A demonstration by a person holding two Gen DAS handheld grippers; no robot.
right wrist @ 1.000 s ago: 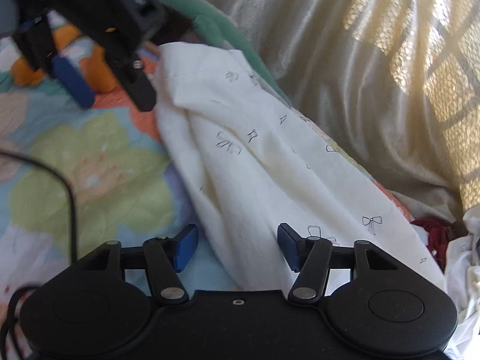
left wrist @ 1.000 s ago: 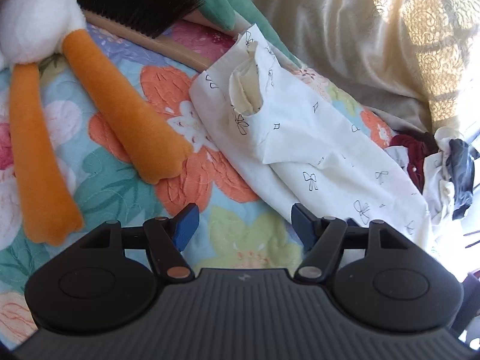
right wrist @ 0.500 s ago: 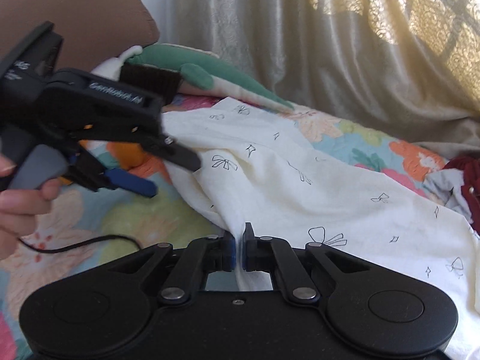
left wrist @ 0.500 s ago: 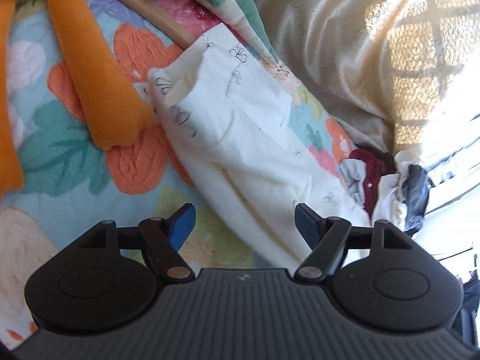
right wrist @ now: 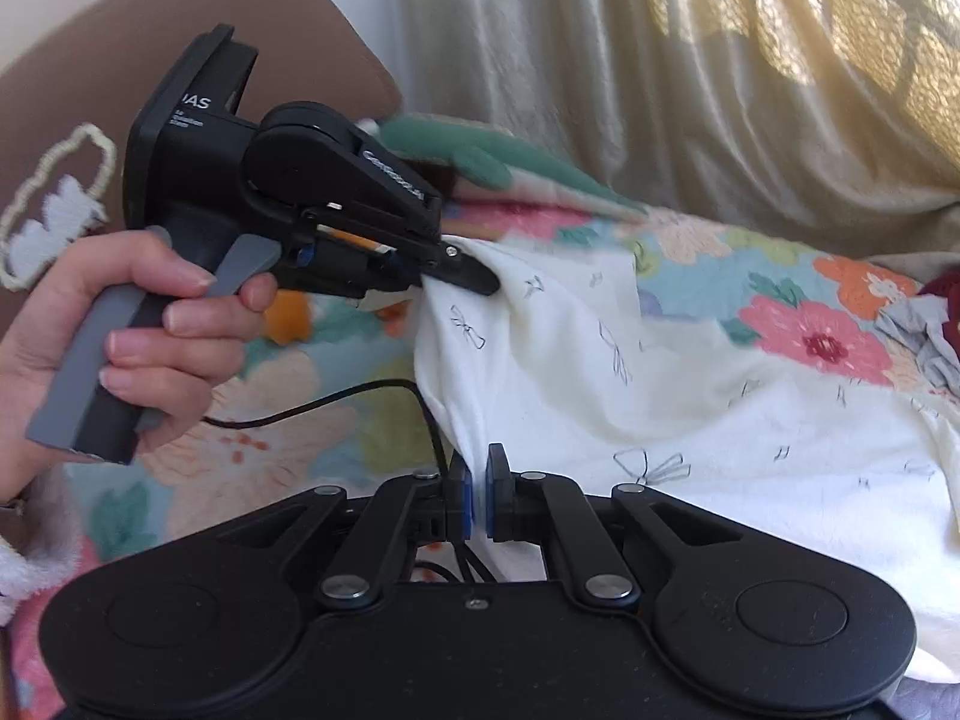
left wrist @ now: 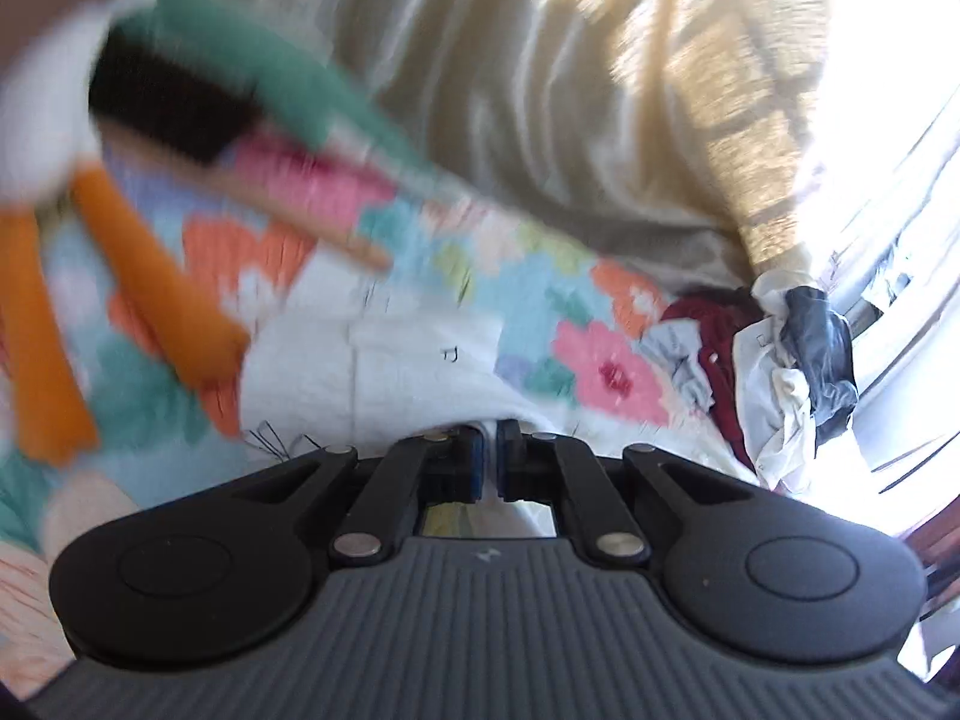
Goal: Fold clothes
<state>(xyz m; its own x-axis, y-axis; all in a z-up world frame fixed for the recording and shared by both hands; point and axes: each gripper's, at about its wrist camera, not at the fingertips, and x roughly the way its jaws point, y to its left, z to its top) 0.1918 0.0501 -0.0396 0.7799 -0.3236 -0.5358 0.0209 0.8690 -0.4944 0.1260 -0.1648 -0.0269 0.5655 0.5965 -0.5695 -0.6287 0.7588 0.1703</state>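
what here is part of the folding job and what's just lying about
In the job: white bow-print garment; left gripper and right gripper, both clamped on it.

Lying about: plush toy, brush, clothes pile.

Left gripper (right wrist: 474,279): matte black housing, angular camera block on top with white lettering, partly legible; grey trigger and grey grip strip; small silver screw near the tip. Thin black cable (right wrist: 336,399) trails beneath. Left hand (right wrist: 114,324): fluffy pale cuff at the wrist. Right gripper (right wrist: 478,495): black ribbed body, two round side discs, silver pivot pins, blue pads (right wrist: 462,498) on its fingers.
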